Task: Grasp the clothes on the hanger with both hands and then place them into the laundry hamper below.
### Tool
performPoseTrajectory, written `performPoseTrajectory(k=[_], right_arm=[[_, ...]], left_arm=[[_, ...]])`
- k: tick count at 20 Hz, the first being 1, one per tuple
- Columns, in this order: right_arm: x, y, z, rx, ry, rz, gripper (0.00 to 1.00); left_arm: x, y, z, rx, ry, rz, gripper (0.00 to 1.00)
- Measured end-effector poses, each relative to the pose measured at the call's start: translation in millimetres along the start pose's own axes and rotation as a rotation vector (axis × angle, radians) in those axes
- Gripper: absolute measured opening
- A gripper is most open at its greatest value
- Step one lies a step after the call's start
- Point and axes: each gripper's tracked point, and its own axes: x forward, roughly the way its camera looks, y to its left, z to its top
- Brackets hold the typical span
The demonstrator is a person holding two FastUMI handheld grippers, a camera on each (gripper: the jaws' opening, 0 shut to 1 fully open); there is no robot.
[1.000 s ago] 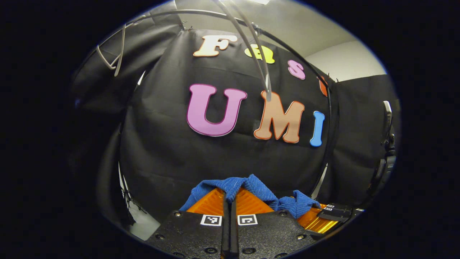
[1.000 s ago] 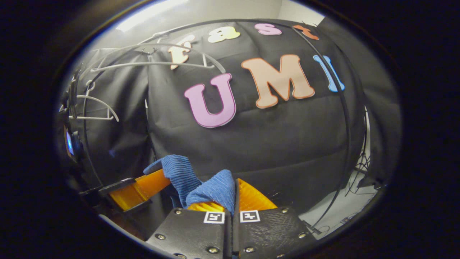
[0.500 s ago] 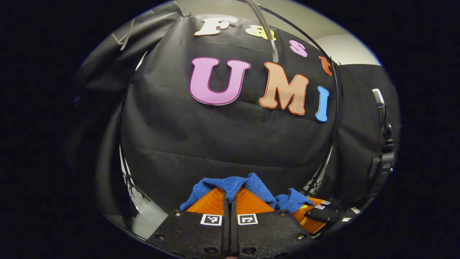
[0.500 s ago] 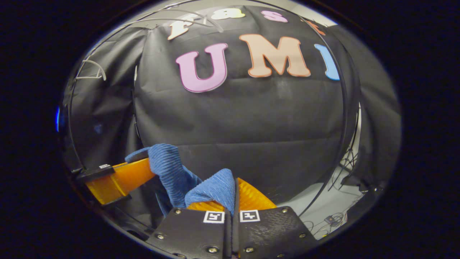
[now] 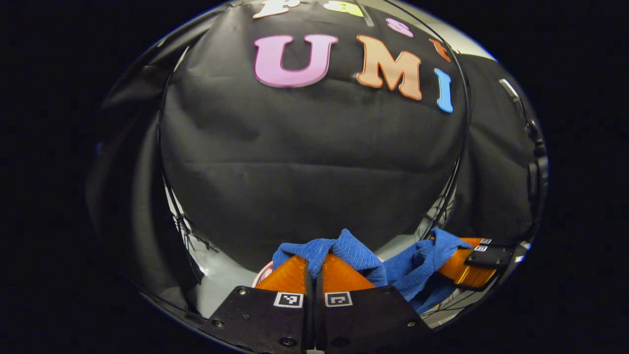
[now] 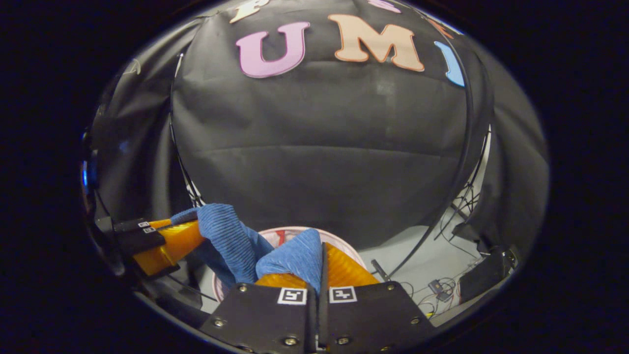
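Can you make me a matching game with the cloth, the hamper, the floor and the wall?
Things:
1. cloth
2. hamper
3. floor
4. wall

Descriptions:
A. black, hanging behind
B. blue, pinched by both the left gripper and the right gripper
C. pale, with cables lying on it
D. round rim showing below the cloth

Pairs: 1-B, 2-D, 3-C, 4-A

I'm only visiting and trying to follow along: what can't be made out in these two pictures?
- Blue cloth: in both views its lower part hangs behind the tool bodies, so what garment it is stays unknown.
- Hamper: in the right gripper view just a pale rim shows; the cloth and right tool cover its inside.
- Left tool: the cloth hides its tips.
- Floor cables: too small.
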Motion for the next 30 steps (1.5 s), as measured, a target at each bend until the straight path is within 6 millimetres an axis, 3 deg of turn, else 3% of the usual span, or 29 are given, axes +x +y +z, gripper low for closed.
performPoseTrajectory(k=[6,7,9,11,13,15,16,19,20,21,22,25,30], right_arm=[[22.1,-2.9,-51.1,0.032,0.159,-0.013,0.05],[25.5,-3.5,-61.1,0.021,0.181,-0.019,0.0],[30.1,-3.1,-76.0,0.013,0.222,-0.024,0.06],[32.3,-0.9,-84.6,0.037,0.239,-0.025,0.1],[37.4,-0.6,-89.6,0.06,0.247,-0.027,0.11],[38.6,9.7,-85.4,0.088,0.239,0.01,0.31],[36.8,14.7,-78.4,0.103,0.228,0.025,0.4],[22.0,13.5,-54.3,0.077,0.182,0.009,0.73],[16.0,12.8,-47.7,0.065,0.169,0.0,0.89],[9.4,16.6,-40.4,0.061,0.149,0.005,0.9],[3.8,16.4,-32.2,0.058,0.127,0.0,0.98],[-23.5,9.7,-10.4,0.048,0.069,-0.02,1.0],[-63.5,-8.7,21.3,0.07,-0.005,-0.064,0.99]], left_arm=[[36.0,27.1,-80.0,-0.109,0.266,0.068,0.04],[41.5,32.4,-94.7,-0.106,0.309,0.078,0.05],[42.9,42.1,-121.3,-0.098,0.393,0.107,0.05],[42.3,38.8,-137.5,-0.122,0.469,0.095,0.06],[41.0,35.9,-126.7,-0.124,0.45,0.092,0.09],[42.4,41.2,-113.0,-0.093,0.386,0.094,0.36],[41.0,41.9,-107.3,-0.074,0.363,0.102,0.41],[30.0,37.9,-92.8,-0.032,0.333,0.092,0.72],[25.0,35.3,-87.4,-0.039,0.329,0.086,0.75],[20.2,32.1,-81.8,-0.045,0.319,0.076,0.79],[14.0,30.0,-73.4,-0.047,0.299,0.066,0.82],[-1.3,29.5,-47.1,-0.022,0.229,0.077,0.93],[-47.1,13.1,-4.4,0.007,0.107,0.07,0.96]])
